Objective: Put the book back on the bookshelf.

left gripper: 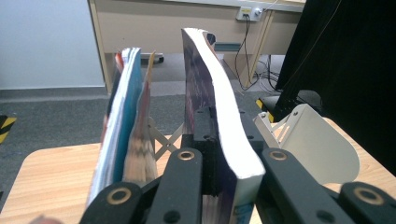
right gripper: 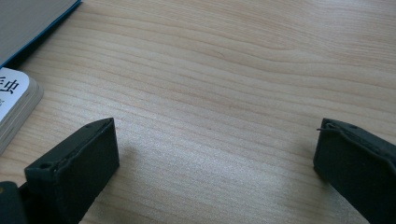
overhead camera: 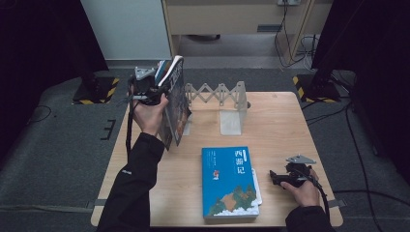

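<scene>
My left gripper is shut on an upright book with a dark picture cover, held above the table's far left. In the left gripper view the jaws clamp that book near its bottom, white page edge toward me, and the book bends slightly. A second, thinner book with a blue cover stands just left of it. A blue book lies flat near the front edge. My right gripper rests open on the wood to the right of it, with bare table between its fingertips.
An extendable bookend rack with pale end plates stands at the back of the wooden table. A small white book's corner lies under the blue one. Cables and a stand base lie on the floor beyond.
</scene>
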{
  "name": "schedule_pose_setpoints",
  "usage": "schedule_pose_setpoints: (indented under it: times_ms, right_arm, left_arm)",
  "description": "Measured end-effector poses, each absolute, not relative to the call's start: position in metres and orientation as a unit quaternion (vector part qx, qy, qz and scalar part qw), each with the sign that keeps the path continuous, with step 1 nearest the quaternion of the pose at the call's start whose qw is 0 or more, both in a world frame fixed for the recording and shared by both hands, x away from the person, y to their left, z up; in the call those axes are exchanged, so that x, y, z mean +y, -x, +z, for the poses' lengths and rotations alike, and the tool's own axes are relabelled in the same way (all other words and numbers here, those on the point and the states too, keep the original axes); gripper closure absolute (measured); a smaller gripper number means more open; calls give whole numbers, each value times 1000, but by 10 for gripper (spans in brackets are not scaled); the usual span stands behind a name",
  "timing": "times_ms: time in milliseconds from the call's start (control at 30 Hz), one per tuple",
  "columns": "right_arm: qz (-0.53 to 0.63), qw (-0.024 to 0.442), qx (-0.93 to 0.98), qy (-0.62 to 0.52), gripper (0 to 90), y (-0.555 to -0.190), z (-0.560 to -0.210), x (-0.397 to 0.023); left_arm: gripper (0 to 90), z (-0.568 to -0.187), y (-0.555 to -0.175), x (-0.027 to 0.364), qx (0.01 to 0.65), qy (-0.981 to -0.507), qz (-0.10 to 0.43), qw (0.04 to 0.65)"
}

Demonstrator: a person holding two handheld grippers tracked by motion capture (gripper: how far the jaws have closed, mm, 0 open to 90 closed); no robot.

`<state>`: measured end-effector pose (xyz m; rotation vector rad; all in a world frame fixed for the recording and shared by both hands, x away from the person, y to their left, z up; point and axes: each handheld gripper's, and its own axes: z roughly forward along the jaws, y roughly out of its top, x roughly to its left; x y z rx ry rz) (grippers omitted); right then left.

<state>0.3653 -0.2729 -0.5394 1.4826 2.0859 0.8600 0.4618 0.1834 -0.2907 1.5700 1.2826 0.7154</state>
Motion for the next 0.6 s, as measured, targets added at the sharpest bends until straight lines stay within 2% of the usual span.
schedule_pose_setpoints:
  times_ms: [600]
  right_arm:
    - [312, 221, 752, -538, 4, -366, -540, -272]
  left_arm:
    - [821, -313, -472, 175, 529, -643, 313, 456]
